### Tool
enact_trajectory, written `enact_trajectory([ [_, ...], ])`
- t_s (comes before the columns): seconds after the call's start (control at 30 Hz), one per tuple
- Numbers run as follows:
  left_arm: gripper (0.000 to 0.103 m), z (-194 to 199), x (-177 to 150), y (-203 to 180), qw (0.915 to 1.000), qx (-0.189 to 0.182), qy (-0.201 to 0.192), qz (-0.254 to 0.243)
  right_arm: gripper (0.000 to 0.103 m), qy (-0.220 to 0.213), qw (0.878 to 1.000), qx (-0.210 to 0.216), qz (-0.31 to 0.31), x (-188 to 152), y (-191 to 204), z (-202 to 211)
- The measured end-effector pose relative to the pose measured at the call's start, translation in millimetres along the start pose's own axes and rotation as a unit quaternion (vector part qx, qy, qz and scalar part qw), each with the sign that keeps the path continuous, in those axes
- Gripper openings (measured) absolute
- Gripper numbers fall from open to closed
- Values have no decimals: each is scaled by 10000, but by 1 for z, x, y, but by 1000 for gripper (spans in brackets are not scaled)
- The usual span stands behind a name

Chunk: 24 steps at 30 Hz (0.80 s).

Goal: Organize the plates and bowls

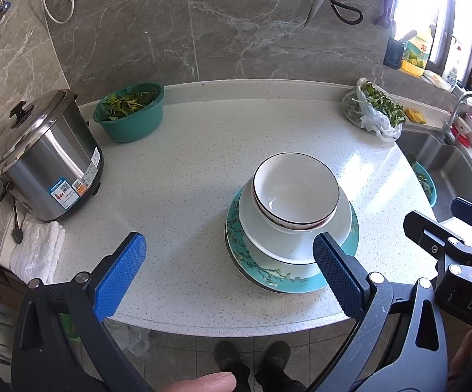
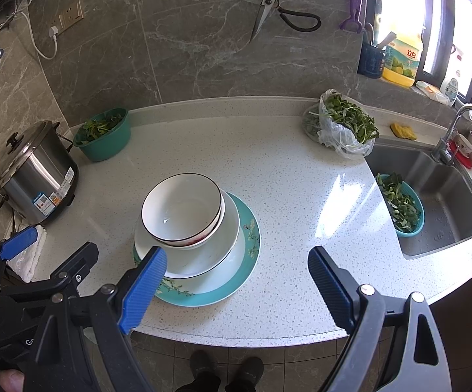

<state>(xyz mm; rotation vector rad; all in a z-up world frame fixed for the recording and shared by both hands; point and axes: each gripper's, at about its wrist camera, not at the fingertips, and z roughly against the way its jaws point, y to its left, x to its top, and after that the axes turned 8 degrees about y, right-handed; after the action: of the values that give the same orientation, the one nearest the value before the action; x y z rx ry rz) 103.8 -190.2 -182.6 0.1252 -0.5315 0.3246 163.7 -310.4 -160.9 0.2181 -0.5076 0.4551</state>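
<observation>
Both grippers hung side by side, angled down. The left gripper (image 1: 229,261) had its blue pads spread wide, nothing between them. The right gripper (image 2: 236,277) stood just as wide, gripping nothing. A fingertip (image 1: 203,382) showed below the left one, shoes (image 2: 226,372) underneath.

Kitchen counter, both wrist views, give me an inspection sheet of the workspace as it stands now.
Surface: speckled white counter, dry-looking.
Job's things: bowls nested in a white dish on a teal plate, one stack.
Clutter: rice cooker, teal basin of greens, bagged greens, white towel.
Grippers: left hand-held gripper open, empty; right hand-held gripper open, empty.
Cables: white cord plugged into wall outlet.
Surroundings: sink holding a teal strainer, scissors on the wall, person's shoes below.
</observation>
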Motion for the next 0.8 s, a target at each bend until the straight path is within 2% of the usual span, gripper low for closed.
enact_trajectory([
  [0.8,103,-6,3,0,10000,3,46,52,90,42,10000,16,41,4,-1,-5],
])
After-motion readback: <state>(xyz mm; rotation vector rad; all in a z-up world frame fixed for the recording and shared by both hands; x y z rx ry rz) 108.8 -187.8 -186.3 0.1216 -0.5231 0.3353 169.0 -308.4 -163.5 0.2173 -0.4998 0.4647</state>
